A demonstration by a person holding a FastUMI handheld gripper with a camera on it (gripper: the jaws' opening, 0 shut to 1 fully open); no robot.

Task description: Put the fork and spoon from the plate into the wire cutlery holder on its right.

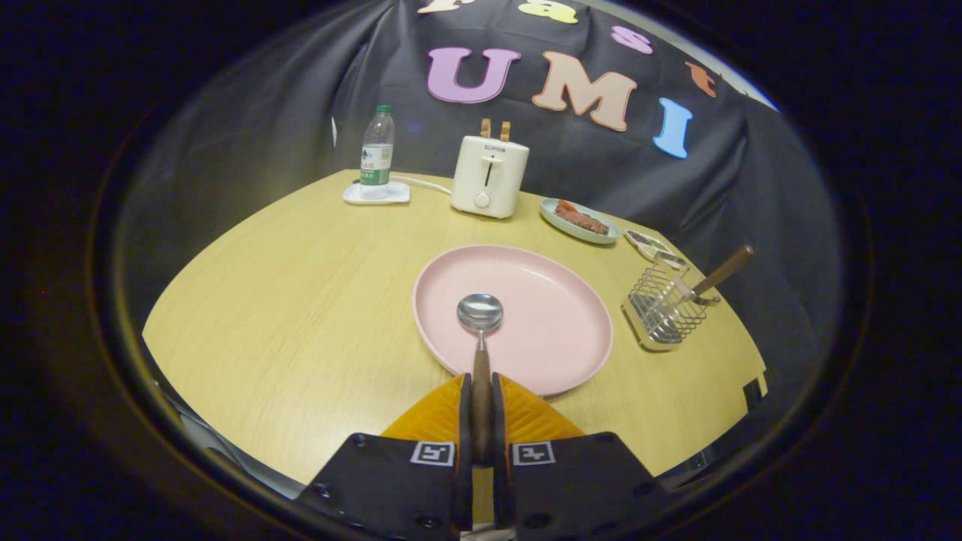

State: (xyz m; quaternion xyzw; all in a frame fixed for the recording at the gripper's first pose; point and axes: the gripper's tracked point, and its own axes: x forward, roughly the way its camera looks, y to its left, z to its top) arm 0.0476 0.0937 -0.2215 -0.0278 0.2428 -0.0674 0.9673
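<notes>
My gripper [481, 391] is shut on the brown handle of the spoon [480, 330], both fingers pressing its sides. The spoon's steel bowl points away from me and hovers over the near part of the pink plate [549, 300]. The wire cutlery holder [665, 304] stands to the right of the plate. A brown-handled utensil [718, 274], its head hidden among the wires, leans out of the holder toward the right.
A white toaster [490, 176] with two slices stands beyond the plate. A water bottle [377, 150] on a white coaster is to its left. A pale green dish of food [580, 220] and a small tray [646, 242] lie behind the holder. The table's right edge runs just past the holder.
</notes>
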